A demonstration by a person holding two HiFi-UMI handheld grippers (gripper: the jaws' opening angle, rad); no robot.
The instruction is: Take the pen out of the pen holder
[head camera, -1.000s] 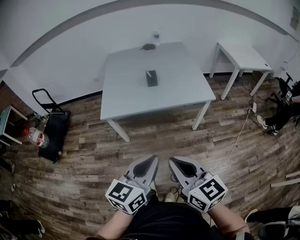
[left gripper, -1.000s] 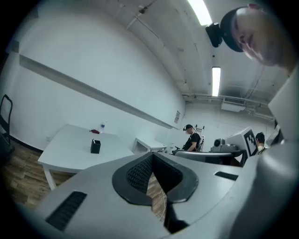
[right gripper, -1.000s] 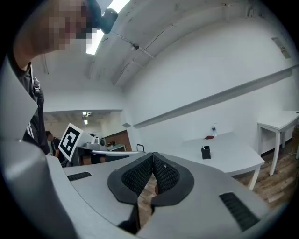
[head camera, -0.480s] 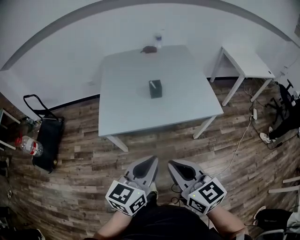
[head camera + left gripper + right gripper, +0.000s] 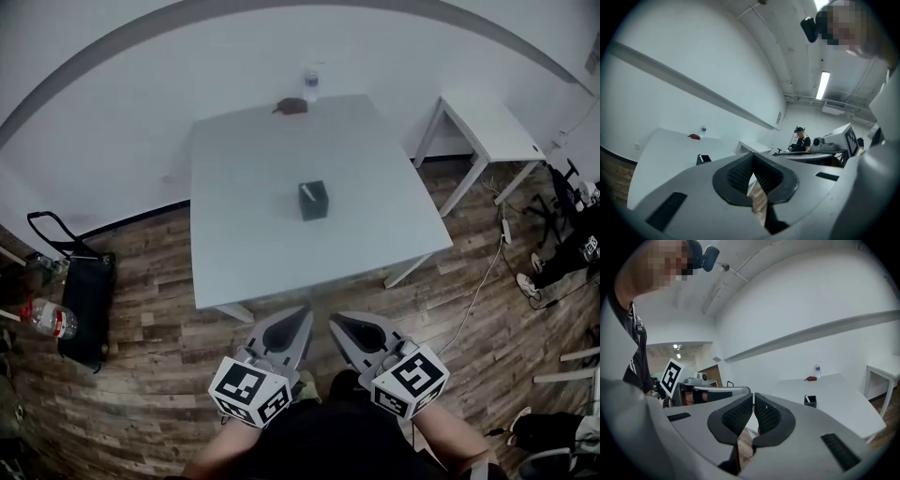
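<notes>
A dark square pen holder (image 5: pixel 313 201) stands near the middle of the white table (image 5: pixel 244 234), with a white pen (image 5: pixel 307 190) sticking out of it. Both grippers are held low in front of the person, short of the table's near edge. My left gripper (image 5: pixel 302 315) and right gripper (image 5: pixel 338 319) are side by side, each shut with nothing in it. In the left gripper view the holder (image 5: pixel 703 159) shows far beyond the closed jaws (image 5: pixel 753 157). The right gripper view shows the holder (image 5: pixel 810 401) to the right of its closed jaws (image 5: pixel 753 394).
A water bottle (image 5: pixel 310 82) and a small dark red object (image 5: pixel 291 106) sit at the table's far edge. A second white table (image 5: pixel 487 117) stands at the right, with a cable (image 5: pixel 478 281) on the floor. A black trolley (image 5: pixel 84 300) and a bottle (image 5: pixel 42 319) are at the left.
The table and the pen holder have come nearer and lower in the head view as the person stepped toward them. Both grippers stay shut and side by side.
</notes>
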